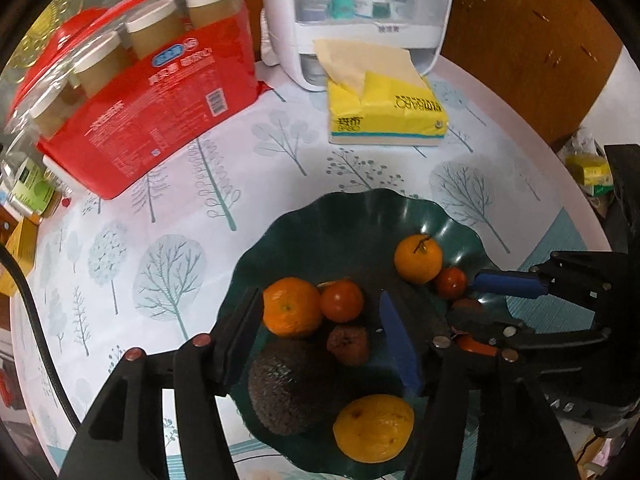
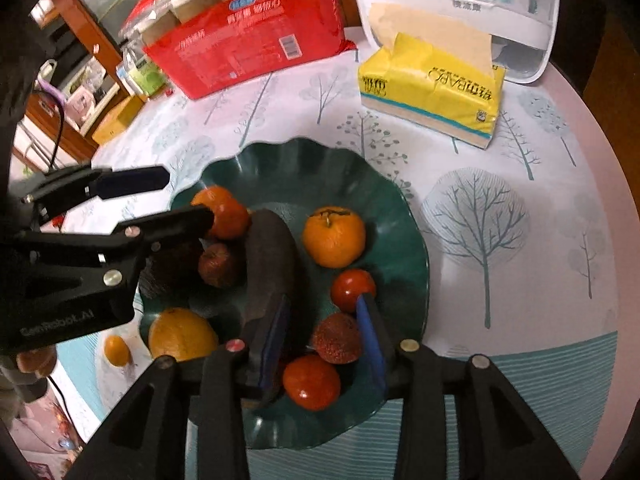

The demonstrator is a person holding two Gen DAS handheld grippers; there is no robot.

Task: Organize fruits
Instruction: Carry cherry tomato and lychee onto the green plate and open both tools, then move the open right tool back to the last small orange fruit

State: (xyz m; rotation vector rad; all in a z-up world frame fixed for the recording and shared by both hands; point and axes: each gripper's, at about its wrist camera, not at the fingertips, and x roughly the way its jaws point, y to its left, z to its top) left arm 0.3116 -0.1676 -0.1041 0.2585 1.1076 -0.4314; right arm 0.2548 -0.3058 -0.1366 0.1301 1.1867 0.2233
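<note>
A dark green wavy plate [image 1: 360, 208] [image 2: 304, 152] holds the fruit. My left gripper [image 1: 318, 294] hangs open over an orange [image 1: 290, 306], a small red fruit [image 1: 342, 300], a wrinkled dark red fruit [image 1: 348, 346], an avocado [image 1: 288, 388] and a lemon [image 1: 374, 428]; its pads press on none of them. My right gripper [image 2: 324, 299] is open around a bumpy red fruit [image 2: 336, 338] and a red-orange fruit [image 2: 312, 382]. A long dark fruit [image 2: 272, 256] lies by its left finger. A stemmed orange [image 2: 334, 236] and a red fruit [image 2: 352, 288] sit beyond.
A yellow tissue pack [image 1: 384, 112], a red pack of cups [image 1: 152, 92] and a white appliance [image 1: 360, 20] stand at the back of the round tree-print table. A small orange [image 2: 117, 350] lies on the cloth left of the plate. A cable [image 1: 36, 320] runs at the left.
</note>
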